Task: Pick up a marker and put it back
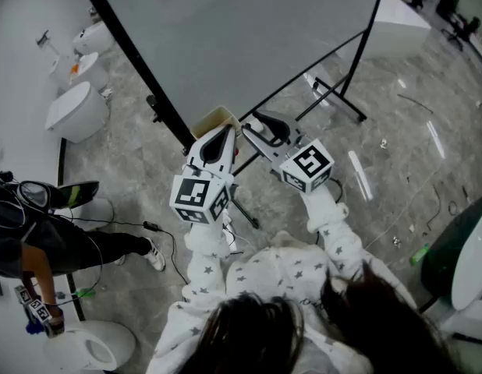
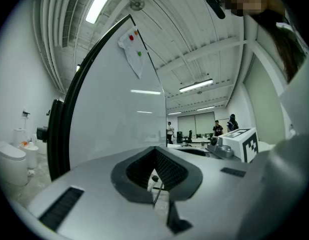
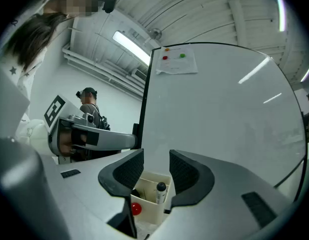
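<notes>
A cream holder box [image 1: 216,120] hangs at the lower edge of the whiteboard [image 1: 225,29]. In the right gripper view the box [image 3: 153,204] sits just beyond and below the jaws. A white marker with a black cap [image 3: 160,191] stands upright in it, and a red round cap [image 3: 136,209] shows lower left. My right gripper [image 3: 156,160] is open above the box, with nothing between its pads and the marker untouched. In the head view it [image 1: 257,128] is close to the right of the box. My left gripper [image 1: 222,133] hovers by the box, shut and empty [image 2: 155,153].
The whiteboard's black stand legs [image 1: 336,93] spread over the marbled floor. White round fixtures [image 1: 77,111] stand at the left, and a person [image 1: 38,236] is at the lower left. A cable [image 1: 159,236] lies on the floor. A sheet with coloured dots [image 3: 178,61] is pinned to the board's top.
</notes>
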A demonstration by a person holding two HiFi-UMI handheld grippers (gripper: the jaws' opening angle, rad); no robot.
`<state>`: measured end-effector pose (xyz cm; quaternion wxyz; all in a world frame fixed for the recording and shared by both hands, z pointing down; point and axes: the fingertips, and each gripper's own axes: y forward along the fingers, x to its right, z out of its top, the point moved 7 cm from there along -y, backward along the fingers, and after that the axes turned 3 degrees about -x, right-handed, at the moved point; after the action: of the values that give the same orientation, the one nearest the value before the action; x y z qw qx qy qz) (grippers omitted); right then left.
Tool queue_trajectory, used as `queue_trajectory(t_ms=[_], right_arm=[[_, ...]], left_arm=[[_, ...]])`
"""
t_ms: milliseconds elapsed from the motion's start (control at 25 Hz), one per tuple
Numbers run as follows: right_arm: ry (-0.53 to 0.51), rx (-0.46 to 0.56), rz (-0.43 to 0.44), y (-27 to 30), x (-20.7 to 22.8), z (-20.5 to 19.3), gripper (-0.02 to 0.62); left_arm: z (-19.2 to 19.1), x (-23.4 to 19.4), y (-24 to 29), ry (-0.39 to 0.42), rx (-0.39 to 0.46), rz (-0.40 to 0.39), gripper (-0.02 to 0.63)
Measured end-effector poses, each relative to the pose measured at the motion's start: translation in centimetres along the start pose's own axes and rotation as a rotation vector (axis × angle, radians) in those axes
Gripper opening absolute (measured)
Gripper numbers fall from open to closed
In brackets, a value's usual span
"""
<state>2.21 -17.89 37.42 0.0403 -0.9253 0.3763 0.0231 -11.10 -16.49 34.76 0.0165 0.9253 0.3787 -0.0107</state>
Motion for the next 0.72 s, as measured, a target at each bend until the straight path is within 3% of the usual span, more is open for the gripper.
queue_trajectory(t_ms=[320, 560, 640, 720], right_arm=[[0.015, -0.044, 0.057, 2.2, 1.6, -4.7, 0.152], [0.001, -0.011, 0.064, 4.2, 1.9, -7.6, 0.15], [-0.017, 0.004, 0.044, 4.4, 2.0, -7.9, 0.084], [-0.018, 0.026, 0.039, 4.5, 2.2, -8.1, 0.083]], left_arm=[[-1.8, 0.1, 1.1, -0.011, -0.001, 0.086, 0.002], [-4.9, -0.9, 0.8, -0.001, -0.011, 0.133, 0.002], [-5.8, -1.2, 0.8, 0.001, -0.015, 0.14, 0.002], [-6.4, -1.5, 0.9, 0.001, -0.016, 0.146, 0.002]])
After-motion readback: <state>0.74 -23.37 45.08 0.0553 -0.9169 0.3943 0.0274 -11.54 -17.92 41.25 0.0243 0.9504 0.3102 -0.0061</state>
